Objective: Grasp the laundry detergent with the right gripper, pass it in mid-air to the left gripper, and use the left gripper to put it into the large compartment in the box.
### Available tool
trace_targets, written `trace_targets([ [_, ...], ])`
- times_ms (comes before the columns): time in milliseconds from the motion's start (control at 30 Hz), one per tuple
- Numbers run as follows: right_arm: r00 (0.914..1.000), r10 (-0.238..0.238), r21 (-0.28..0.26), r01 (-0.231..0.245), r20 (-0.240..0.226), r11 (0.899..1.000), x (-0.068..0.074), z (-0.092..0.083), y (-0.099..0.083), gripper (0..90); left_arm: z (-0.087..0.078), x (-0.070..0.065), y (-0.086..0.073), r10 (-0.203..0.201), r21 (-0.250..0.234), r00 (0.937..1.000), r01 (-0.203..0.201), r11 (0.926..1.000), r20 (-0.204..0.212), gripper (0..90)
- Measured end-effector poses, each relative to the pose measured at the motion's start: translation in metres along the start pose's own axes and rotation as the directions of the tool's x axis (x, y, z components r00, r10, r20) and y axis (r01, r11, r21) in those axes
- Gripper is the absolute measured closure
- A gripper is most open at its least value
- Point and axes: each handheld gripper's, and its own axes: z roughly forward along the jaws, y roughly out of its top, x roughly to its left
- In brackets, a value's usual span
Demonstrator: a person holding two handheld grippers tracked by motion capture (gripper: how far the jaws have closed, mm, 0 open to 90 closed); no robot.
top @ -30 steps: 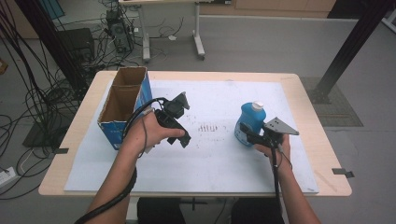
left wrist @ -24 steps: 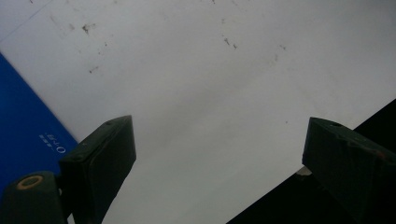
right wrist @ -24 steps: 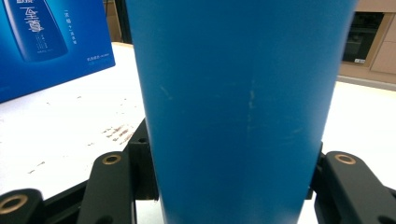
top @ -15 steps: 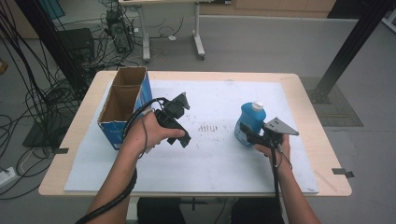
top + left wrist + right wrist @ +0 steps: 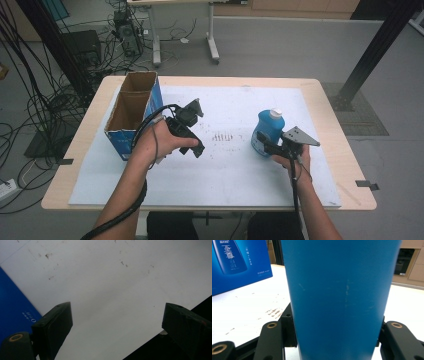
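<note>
Bottle (image 5: 270, 131), blue with a white cap, stands upright on the right half of the white sheet (image 5: 230, 170) covering the counter (image 5: 340, 145), pinched at its lower body by the right tool (image 5: 260, 142). The right gripper view shows what the high view cannot: both black jaws pressed against the bottle's sides. The left tool (image 5: 196, 111) is held above the sheet beside the open cardboard box (image 5: 131, 116); the left gripper view shows its jaws spread wide with nothing between, the box's blue wall at the left edge. Open sheet lies between the two tools; the bottle stands well clear of the counter's right edge.
</note>
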Motion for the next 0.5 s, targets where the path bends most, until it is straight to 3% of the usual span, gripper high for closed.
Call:
trace_targets([
  [500,1.0,-0.005,0.006,0.005,0.001,1.0,-0.0001,-0.0002,0.0008,44.2,-0.0079,-0.0024,0.0043,0.012,-0.023,0.9999,-0.012,0.9997,-0.007,10.1],
])
